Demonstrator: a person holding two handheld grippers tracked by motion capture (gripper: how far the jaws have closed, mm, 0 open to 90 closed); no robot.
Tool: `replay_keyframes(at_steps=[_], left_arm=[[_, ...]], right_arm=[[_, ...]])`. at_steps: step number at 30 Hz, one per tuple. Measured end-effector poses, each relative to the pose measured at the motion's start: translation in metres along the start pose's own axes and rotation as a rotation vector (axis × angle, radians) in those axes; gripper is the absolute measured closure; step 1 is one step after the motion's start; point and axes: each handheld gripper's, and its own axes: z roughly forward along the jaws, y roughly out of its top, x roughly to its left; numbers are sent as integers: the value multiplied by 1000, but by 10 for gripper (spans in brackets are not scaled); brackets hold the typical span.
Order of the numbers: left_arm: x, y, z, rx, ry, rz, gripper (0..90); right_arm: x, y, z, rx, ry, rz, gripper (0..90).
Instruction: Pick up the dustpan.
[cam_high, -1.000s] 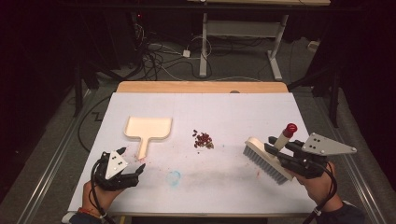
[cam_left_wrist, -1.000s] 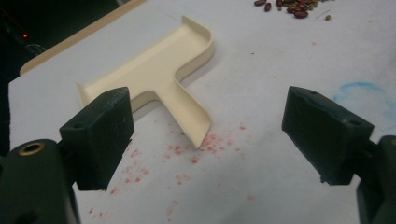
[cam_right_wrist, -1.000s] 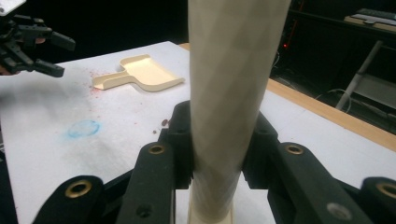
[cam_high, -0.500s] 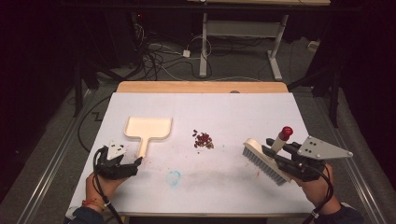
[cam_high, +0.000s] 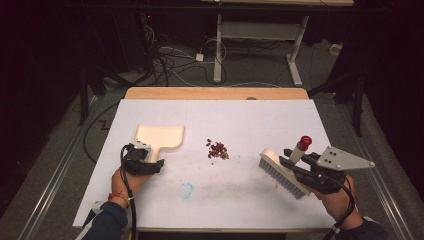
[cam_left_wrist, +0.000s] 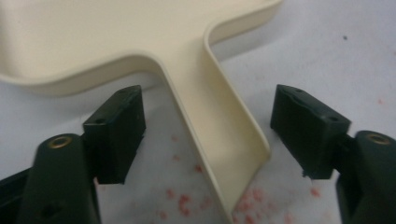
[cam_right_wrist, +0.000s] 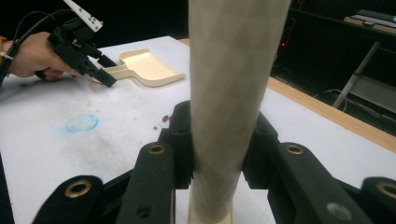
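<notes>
Dustpan (cam_left_wrist: 140, 42) handle between parted left gripper (cam_left_wrist: 208, 133) fingers; right gripper (cam_right_wrist: 217, 154) fingers clamp brush (cam_high: 282, 172) handle.

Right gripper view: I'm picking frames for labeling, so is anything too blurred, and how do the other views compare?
Right gripper view: the brush handle is close and soft, the dustpan sharper. Left gripper view: the dustpan handle is slightly soft, evenly lit. High view: the white table is bright, the surroundings dark.

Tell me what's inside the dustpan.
The dustpan tray looks empty: bare cream plastic in the high view, with no crumbs in it. The crumbs lie apart on the table. The left gripper covers the handle's near end, so that part cannot be checked.
</notes>
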Motion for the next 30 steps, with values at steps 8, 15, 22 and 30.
replay_keyframes(at_steps=[8, 15, 22, 30], left_arm=[[9, 5, 2, -17, 38, -33, 607], [13, 4, 1, -20, 26, 8, 633], [13, 7, -7, -12, 7, 30, 635], [2, 5, -27, 4, -37, 110, 636]], right_arm=[[-1, -2, 5, 10, 12, 17, 702], [-6, -3, 7, 10, 7, 38, 703], [-5, -3, 12, 24, 0, 28, 703], [-13, -7, 14, 16, -34, 54, 703]])
